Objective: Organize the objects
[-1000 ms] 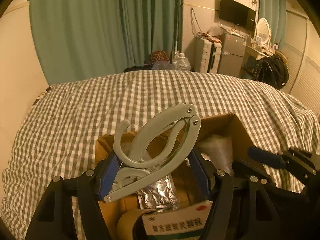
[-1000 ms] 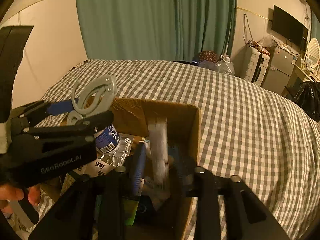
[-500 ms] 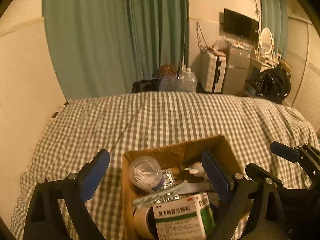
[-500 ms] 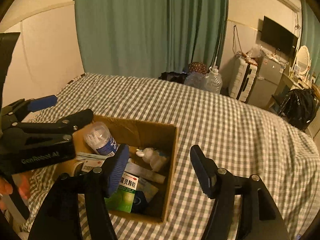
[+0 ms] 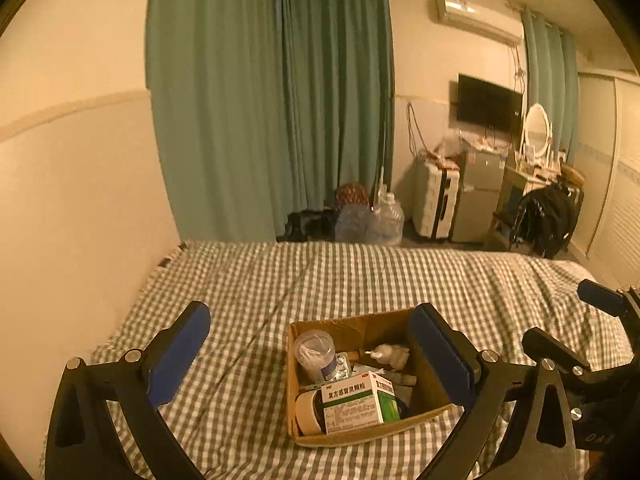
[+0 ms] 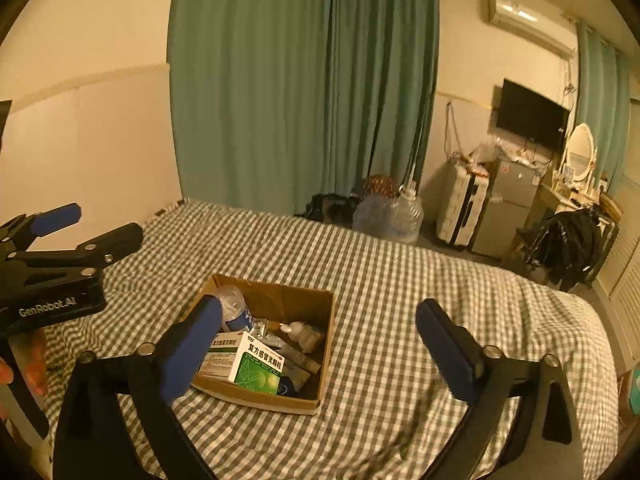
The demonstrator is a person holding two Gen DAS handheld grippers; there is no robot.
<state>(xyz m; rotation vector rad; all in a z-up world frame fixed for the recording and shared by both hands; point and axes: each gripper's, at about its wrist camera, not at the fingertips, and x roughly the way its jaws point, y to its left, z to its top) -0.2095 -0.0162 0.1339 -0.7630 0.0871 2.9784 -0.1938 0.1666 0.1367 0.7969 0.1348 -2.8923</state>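
An open cardboard box [image 5: 372,434] [image 6: 256,394] sits on the checked bed cover. Inside it lie a green and white medicine carton [image 5: 358,400] [image 6: 250,364], a clear bottle with a blue label [image 5: 316,354] [image 6: 236,312], a tape roll [image 5: 308,412], a foil blister pack [image 5: 343,362] and a small white bottle [image 5: 390,354] [image 6: 304,332]. My left gripper [image 5: 310,320] hangs open and empty above and behind the box. My right gripper [image 6: 320,312] is also open and empty, high over the box's right side.
The checked bed [image 5: 360,276] stretches away to green curtains [image 5: 280,120]; a cream wall borders it on the left. Beyond the bed stand water jugs [image 6: 390,214], a suitcase [image 5: 436,204], a small fridge and a dresser. A hand [image 6: 24,364] holds the left tool.
One second ago my left gripper held a grey folding hanger over the box. It has let it go, and both grippers have opened and risen back away from the box.
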